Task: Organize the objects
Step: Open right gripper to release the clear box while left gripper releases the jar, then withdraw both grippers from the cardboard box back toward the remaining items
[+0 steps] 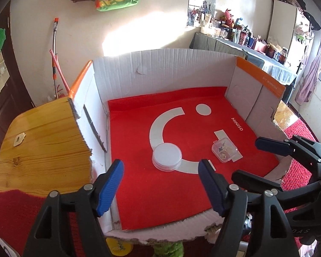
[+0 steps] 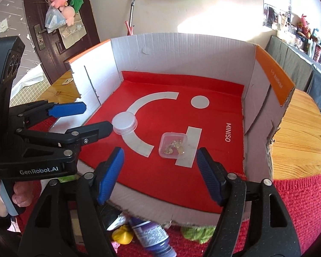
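Blue-padded fingers of the left gripper (image 1: 160, 186) are seen spread apart at the near edge of the tray, nothing between them. Right gripper (image 2: 160, 175) is likewise held apart and empty, pads clear of everything. In the left wrist view the right gripper is also seen at the right edge, jaws wide; in the right wrist view the left gripper is seen at the left, gripped by a hand (image 2: 2, 194).

Just beyond the left gripper, a round clear case with white lid (image 1: 166, 158) is set flat on the red mat (image 1: 160, 197), lying over the white arc printed there. To its right, apart from it, a small square clear box (image 1: 224, 150) with tiny yellowish bits inside is placed partly on the printed white bar. Neither is touched by a pad.

Red mat is laid as the floor of a white cardboard tray (image 1: 160, 64), walls standing on the left, far and right sides, near edge torn low. Tray is set on a wooden table (image 1: 42, 139). Below the near edge, a purple bottle (image 2: 152, 235), something yellow (image 2: 122, 235) and something green and fuzzy (image 2: 199, 233) are seen on red fabric.
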`<state>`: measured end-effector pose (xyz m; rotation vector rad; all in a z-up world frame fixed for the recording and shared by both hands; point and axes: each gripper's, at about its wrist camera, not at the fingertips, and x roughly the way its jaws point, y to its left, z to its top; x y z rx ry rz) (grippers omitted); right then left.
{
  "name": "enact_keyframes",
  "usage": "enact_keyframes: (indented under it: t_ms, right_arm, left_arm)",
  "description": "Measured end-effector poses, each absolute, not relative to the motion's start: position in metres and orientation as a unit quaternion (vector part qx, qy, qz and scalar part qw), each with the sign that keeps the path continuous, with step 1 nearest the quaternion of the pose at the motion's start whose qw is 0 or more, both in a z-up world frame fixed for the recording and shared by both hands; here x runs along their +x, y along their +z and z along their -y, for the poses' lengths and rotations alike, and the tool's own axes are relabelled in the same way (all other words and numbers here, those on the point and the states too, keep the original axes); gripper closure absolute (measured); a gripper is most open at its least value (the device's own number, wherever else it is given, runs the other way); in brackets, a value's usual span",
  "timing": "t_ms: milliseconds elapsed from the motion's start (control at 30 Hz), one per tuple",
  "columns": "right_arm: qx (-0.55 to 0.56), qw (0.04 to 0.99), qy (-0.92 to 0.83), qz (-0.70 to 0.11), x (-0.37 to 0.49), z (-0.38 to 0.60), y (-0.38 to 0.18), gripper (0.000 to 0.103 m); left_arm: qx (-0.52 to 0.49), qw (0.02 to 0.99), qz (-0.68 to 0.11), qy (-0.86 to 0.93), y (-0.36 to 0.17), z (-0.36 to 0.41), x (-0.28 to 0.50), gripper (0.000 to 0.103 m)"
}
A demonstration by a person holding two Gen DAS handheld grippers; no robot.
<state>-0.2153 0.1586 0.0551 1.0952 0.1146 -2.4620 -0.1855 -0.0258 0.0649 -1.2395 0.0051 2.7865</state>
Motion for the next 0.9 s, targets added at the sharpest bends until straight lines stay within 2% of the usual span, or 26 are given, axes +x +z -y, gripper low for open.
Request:
enact_keyframes:
  t_ms: [200, 367, 600, 900]
  right_arm:
    - [0.384, 0.221, -0.895, -0.048, -0.203, -0.157, 0.060, 0.028]
    - [0.378, 0.222, -0.898, -0.048, -0.193, -0.158, 0.064, 0.020]
    - [0.371, 0.225, -0.899, -0.050, -0.177, -0.156, 0.068, 0.017]
    - [0.361, 0.228, -0.903, -0.049, -0.158, -0.156, 0.075, 0.016]
  left_arm:
    - [-0.398, 0.040, 0.000, 0.917, 0.072, 0.032, -0.174, 0.020]
    - [-0.391, 0.043, 0.005, 0.919, 0.077, 0.037, -0.162, 0.014]
    - [-0.383, 0.041, 0.008, 0.923, 0.083, 0.042, -0.147, 0.007]
    - [-0.377, 0.038, 0.014, 0.925, 0.087, 0.045, -0.128, 0.006]
